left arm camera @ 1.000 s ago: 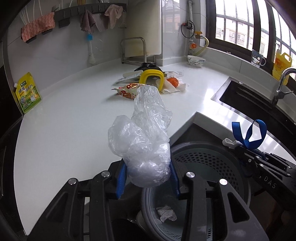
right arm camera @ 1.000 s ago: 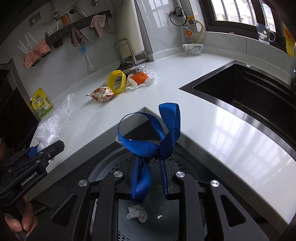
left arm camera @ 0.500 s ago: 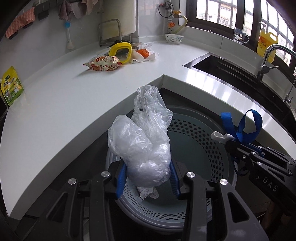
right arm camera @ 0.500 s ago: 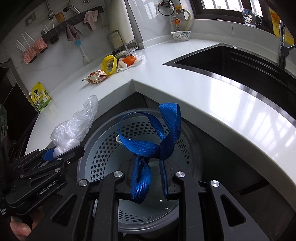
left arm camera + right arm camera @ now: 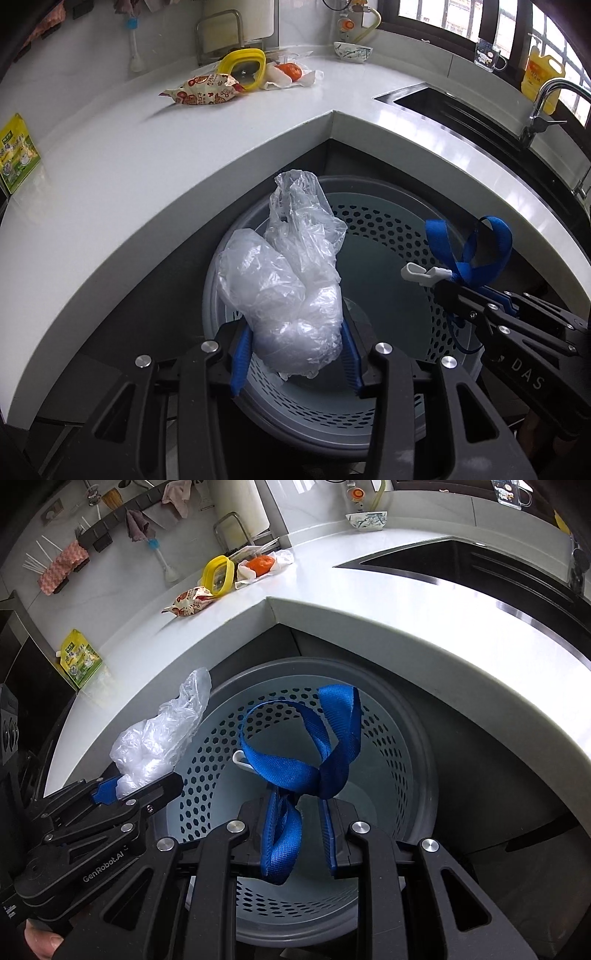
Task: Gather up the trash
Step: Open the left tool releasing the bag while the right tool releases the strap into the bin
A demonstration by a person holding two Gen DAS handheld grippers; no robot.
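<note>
My left gripper (image 5: 295,360) is shut on a crumpled clear plastic bag (image 5: 284,291) and holds it over the left inner side of a grey perforated trash bin (image 5: 399,229) on the floor in the counter's corner. My right gripper (image 5: 301,834) is shut on a knotted blue strap (image 5: 306,764) with a white clip, held above the bin's (image 5: 391,746) opening. The right gripper and strap (image 5: 469,254) show at the right in the left wrist view. The left gripper with the bag (image 5: 159,746) shows at the left in the right wrist view.
On the white counter (image 5: 147,155) lie a snack wrapper (image 5: 203,90), a yellow ring (image 5: 242,68) and an orange item on white wrapping (image 5: 291,72). A green packet (image 5: 16,153) leans at the far left. A sink (image 5: 480,118) is at the right.
Both grippers have moved down and back from the counter, now hanging over the bin's opening. Both still hold their items.
</note>
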